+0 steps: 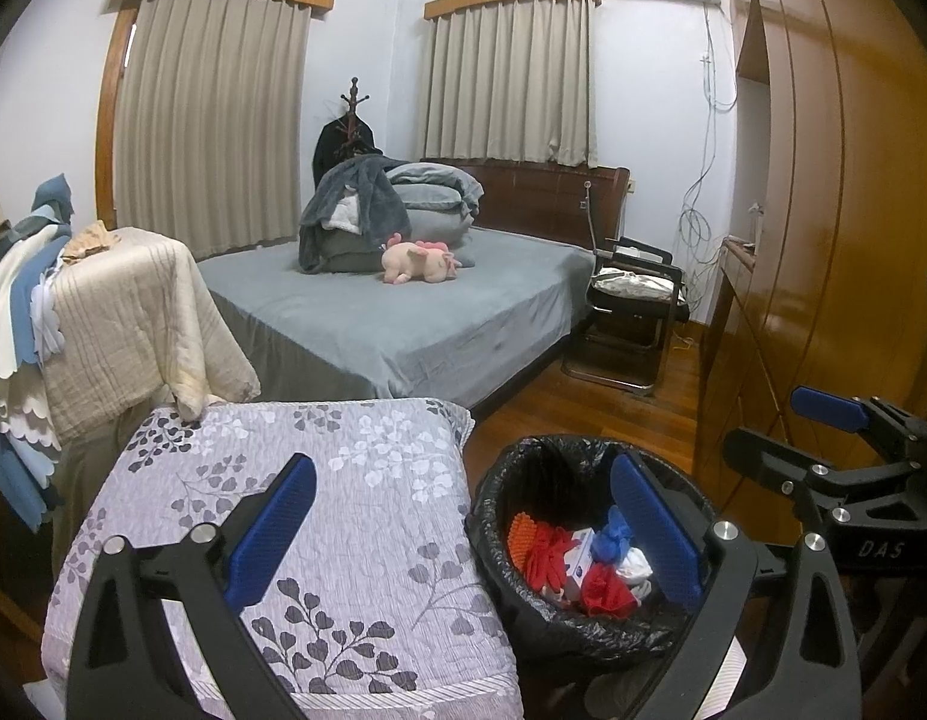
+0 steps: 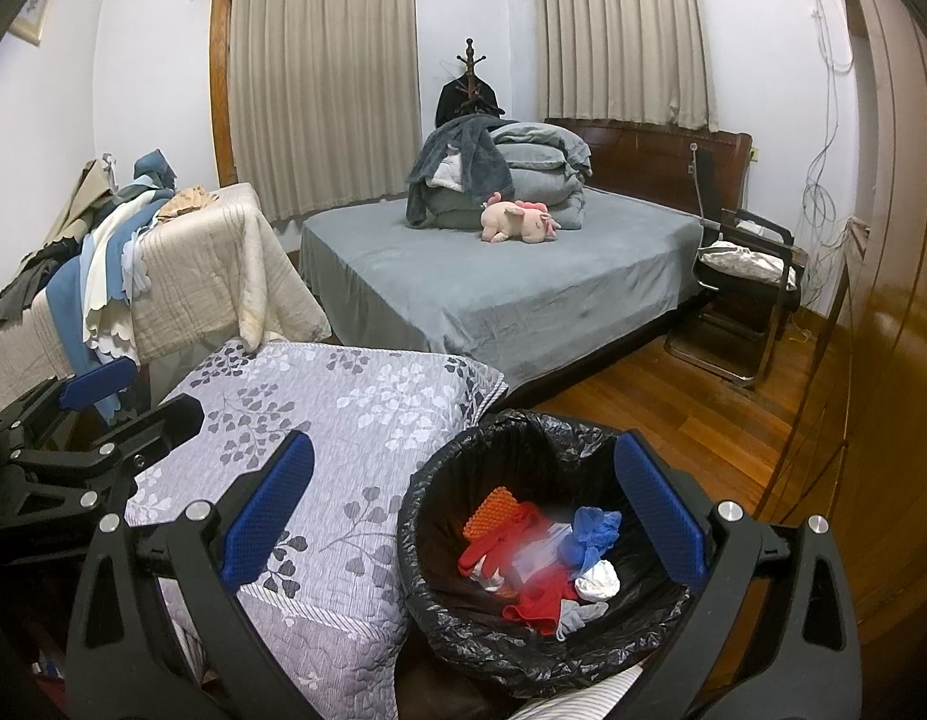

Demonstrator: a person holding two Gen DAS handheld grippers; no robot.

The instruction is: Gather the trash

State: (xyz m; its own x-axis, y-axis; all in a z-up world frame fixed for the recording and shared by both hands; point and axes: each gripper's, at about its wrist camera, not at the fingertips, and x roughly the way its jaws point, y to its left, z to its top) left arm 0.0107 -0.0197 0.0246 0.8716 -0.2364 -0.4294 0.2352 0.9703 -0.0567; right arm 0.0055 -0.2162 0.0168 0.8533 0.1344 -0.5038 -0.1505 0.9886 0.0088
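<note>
Black-lined trash bin (image 1: 589, 546) sitting low in the left wrist view, just beside a floral quilt (image 1: 295, 516), holding red cloth (image 1: 607, 591), a blue glove (image 1: 613, 537), an orange textured piece (image 1: 520, 534) and white scraps. Left hand-held gripper (image 1: 463, 534) hovering above with blue pads wide apart, gripping nothing, one pad over the quilt and one over the bin. Right hand-held gripper (image 1: 823, 414) showing at the right edge, fingers spread.

Looking down from the right wrist view on the same trash bin (image 2: 541, 576), red cloth (image 2: 535, 600) and blue glove (image 2: 592, 534) lying inside. Right hand-held gripper (image 2: 463, 516) held apart and empty above the bin's near rim. Grey bed (image 2: 511, 282) carrying a pink plush toy (image 2: 520, 225) well behind.
</note>
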